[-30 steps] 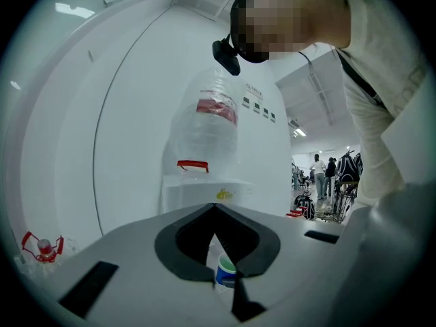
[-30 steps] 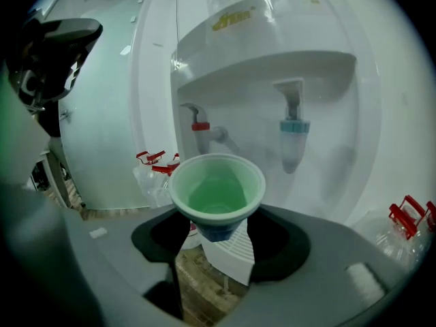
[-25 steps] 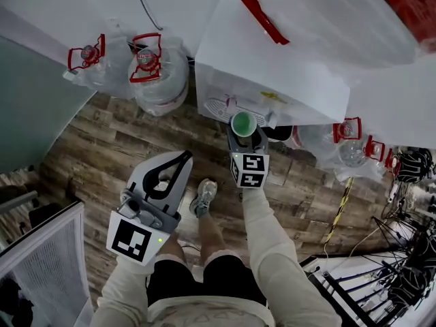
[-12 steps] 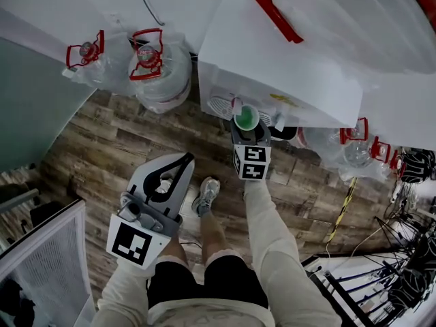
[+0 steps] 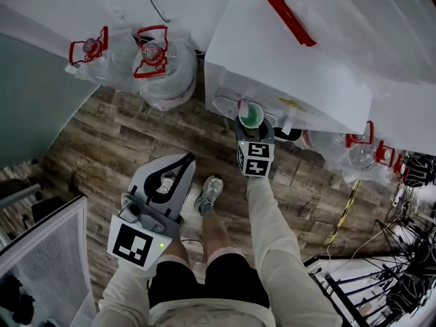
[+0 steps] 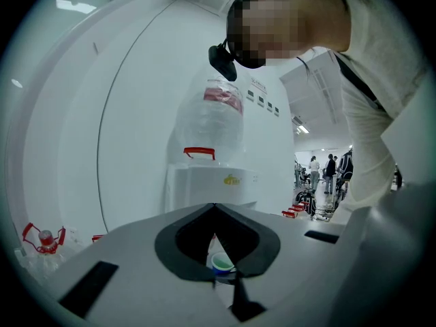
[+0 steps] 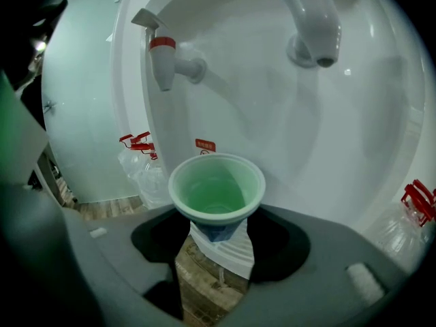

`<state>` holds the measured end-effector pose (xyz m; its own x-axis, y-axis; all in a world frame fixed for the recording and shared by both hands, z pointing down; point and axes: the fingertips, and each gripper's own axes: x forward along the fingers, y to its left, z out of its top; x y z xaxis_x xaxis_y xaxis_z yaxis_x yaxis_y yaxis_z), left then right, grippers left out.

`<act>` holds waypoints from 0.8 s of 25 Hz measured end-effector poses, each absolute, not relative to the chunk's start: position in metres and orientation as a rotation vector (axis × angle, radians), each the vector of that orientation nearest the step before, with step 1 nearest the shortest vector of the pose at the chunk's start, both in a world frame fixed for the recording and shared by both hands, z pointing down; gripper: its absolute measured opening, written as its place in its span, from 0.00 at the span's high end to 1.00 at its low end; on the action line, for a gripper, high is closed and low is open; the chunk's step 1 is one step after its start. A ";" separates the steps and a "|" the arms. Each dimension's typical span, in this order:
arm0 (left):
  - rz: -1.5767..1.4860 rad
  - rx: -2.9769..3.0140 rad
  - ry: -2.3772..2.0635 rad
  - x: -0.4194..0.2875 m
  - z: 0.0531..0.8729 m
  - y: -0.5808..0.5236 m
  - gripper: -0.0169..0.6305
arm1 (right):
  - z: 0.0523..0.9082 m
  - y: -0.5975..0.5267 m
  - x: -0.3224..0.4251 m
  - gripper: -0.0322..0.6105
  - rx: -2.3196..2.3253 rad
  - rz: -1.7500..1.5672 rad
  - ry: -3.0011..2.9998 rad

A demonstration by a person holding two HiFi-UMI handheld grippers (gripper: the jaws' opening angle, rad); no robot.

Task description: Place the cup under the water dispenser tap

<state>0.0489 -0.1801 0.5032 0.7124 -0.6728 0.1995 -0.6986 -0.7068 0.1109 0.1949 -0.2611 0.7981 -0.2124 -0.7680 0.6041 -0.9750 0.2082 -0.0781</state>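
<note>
- Wood-plank floor (image 5: 109,135) runs beneath white walls; a white water dispenser (image 6: 204,186) stands against the wall with a clear bottle (image 6: 211,121) upturned on top.
- Spare bottles (image 5: 160,60) with red handles, wrapped in plastic, sit on the floor to the dispenser's left; more lie to its right.
- Writing: a yellow logo (image 6: 231,180) on the dispenser front, a small red label (image 7: 205,145) in its recess and a row of wall signs (image 6: 262,101) are all too small to read.
- Right tool (image 5: 252,122) grips the green cup (image 7: 216,186) by its lower body, upright; the cup is inside the recess, above the ribbed drip tray (image 7: 228,251), lower than both taps and between the red-tabbed tap (image 7: 163,60) and the second tap (image 7: 312,19).
- Left tool (image 5: 182,158) is closed and empty, held well back from the dispenser over the floor.
- Room to move: bare floor lies around the person's shoe (image 5: 208,195); a white mesh panel (image 5: 48,264) borders the left, cables and stands (image 5: 402,271) crowd the right.
</note>
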 end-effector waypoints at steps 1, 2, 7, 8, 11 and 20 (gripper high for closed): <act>0.216 2.737 -1.110 0.048 0.503 -0.180 0.96 | 0.800 -0.261 0.194 0.53 1.612 0.636 -2.051; 0.217 2.734 -1.113 0.047 0.504 -0.180 0.96 | 0.801 -0.262 0.194 0.53 1.609 0.637 -2.051; 0.215 2.714 -1.134 0.041 0.508 -0.180 0.97 | 0.808 -0.263 0.192 0.53 1.604 0.651 -2.042; 0.217 2.711 -1.138 0.040 0.509 -0.180 0.97 | 0.809 -0.263 0.191 0.53 1.602 0.652 -2.041; 0.218 2.703 -1.146 0.038 0.511 -0.181 0.97 | 0.811 -0.264 0.192 0.53 1.599 0.649 -2.038; 0.228 2.700 -1.150 0.037 0.515 -0.181 0.96 | 0.819 -0.267 0.194 0.53 1.595 0.656 -2.034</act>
